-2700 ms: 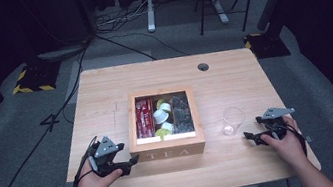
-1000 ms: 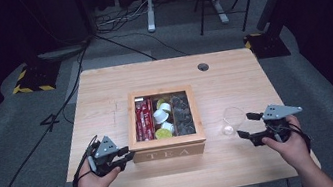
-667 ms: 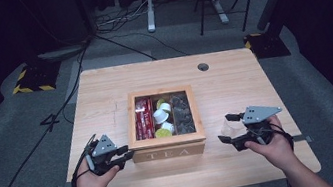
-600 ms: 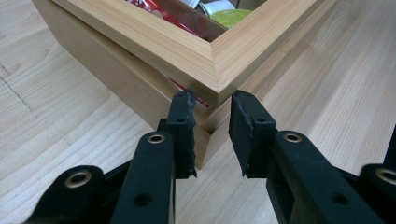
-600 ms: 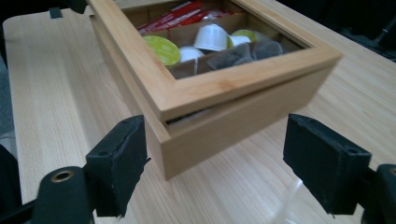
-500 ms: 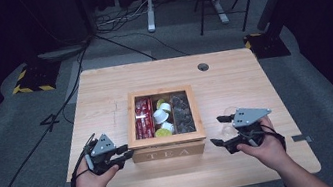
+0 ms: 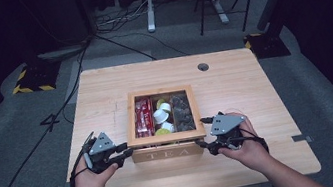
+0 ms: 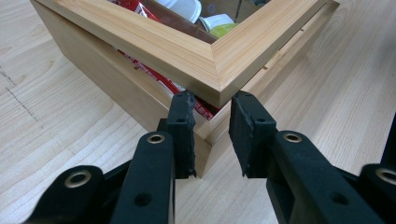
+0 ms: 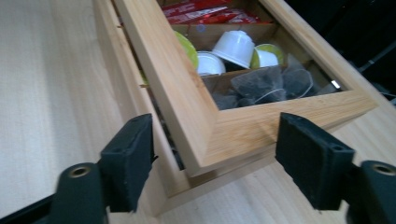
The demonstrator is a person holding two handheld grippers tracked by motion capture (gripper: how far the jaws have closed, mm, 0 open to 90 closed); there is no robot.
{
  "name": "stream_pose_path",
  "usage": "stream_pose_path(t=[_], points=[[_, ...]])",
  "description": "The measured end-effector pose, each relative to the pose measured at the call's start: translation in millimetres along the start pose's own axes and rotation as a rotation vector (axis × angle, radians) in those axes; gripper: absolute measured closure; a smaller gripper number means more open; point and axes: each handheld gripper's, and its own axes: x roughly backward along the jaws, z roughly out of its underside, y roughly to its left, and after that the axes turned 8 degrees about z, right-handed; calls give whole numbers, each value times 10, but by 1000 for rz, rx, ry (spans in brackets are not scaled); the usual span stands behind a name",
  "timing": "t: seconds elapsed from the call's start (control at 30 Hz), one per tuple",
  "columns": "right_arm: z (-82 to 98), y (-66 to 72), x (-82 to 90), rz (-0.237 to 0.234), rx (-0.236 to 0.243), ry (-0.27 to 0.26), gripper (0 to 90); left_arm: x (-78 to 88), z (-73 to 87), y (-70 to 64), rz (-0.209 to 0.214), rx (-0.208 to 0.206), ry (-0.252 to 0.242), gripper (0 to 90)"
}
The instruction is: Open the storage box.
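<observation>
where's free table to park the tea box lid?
Bare table runs left of the tea box, behind it up to the grommet hole, and right of it. The front strip is crowded: left tool and right tool flank the box corners.

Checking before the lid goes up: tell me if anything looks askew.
The tea box lid frame is askew: it sits lifted and skewed off the base, overhanging its near corners, where a gap shows red packets. Nothing looks spilled or damaged.
</observation>
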Motion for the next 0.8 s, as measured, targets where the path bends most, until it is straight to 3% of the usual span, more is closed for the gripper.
stream_pose_path(t=[0.17, 0.4, 0.5, 0.6, 0.8], points=[[-6, -14, -13, 31, 41, -9, 338, 8, -8, 1, -1, 1, -11, 704], [-22, -25, -6, 29, 56, -10, 346, 4, -6, 6, -2, 0, -27, 687], [-58, -41, 21, 33, 71, -19, 365, 9, -16, 10, -23, -8, -61, 621], [-92, -63, 32, 27, 83, -16, 370, 10, -10, 21, -59, 5, -78, 489], [-182, -125, 77, 14, 97, -26, 415, 15, 7, 40, -66, 17, -82, 439]])
